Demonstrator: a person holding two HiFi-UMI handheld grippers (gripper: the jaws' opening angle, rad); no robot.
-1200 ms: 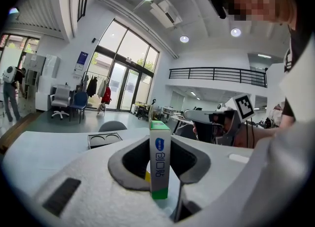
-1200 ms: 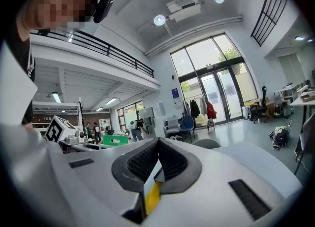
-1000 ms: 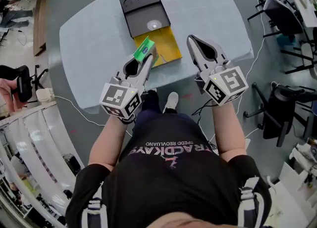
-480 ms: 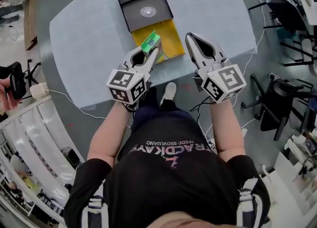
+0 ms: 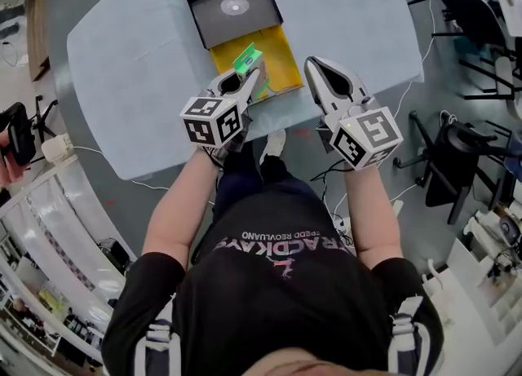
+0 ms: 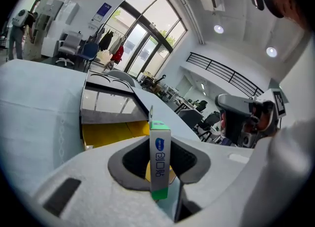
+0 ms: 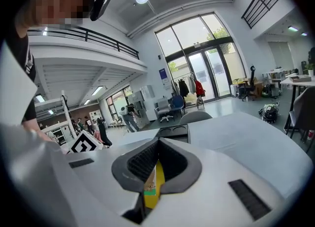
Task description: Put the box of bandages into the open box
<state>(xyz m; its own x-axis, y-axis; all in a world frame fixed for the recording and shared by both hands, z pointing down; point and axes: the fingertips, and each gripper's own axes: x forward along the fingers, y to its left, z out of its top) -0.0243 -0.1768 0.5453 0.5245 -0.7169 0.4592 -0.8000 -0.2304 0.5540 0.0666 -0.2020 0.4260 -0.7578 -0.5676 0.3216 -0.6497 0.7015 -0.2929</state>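
We're gripping the slim green-and-white cardboard bandage box (image 5: 247, 62) upright in the left claw (image 5: 243, 86), clamped tight so it drops cleanly into the yellow-lined open box (image 5: 276, 50) just beyond those jaws, while the right claw (image 5: 315, 66) is hovering alongside, closed and empty.

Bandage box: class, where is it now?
Head view, centre: the bandage box sits in the left claw, over the near left corner of the open box.
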